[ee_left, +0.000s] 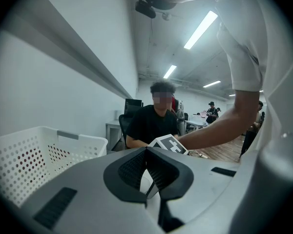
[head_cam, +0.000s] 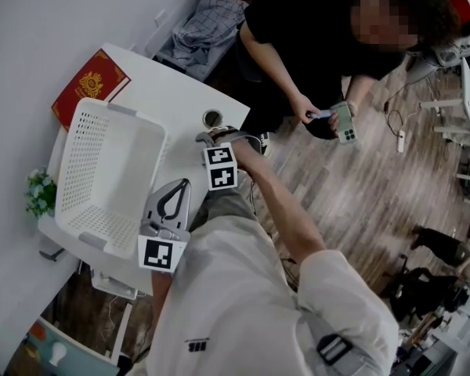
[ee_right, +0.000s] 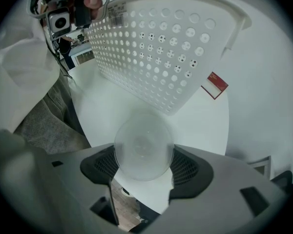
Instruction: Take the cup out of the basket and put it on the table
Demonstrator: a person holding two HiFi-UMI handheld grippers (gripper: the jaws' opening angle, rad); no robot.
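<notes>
The cup (ee_right: 143,148) sits between the pads of the right claw (ee_right: 144,166), which is clamped on it from both sides, each pad pressed to the clear wall. This claw points steeply down, and the cup's axis runs along the same line. The right gripper view looks straight onto its round face, with the white table (head_cam: 172,92) behind it.

The coming move turns on the gap under the cup, and that I cannot read. In the head view the cup looks low over the table or already on it, near the rounded edge on the side away from the basket (head_cam: 72,157). The basket lies to the left, apart from the cup, and seems empty (its perforated bottom shows bare). I judge that the lifting-out is done and only setting down and letting go are left.

The edge is close: in the right gripper view the wooden floor shows just below the cup. A release should wait until the base rests flat on the table and does not hang past it.

The left claw (ee_left: 146,153) is the farther of the two, nearly level beside the basket, with its pads together on nothing. I see no part for it in this step.
</notes>
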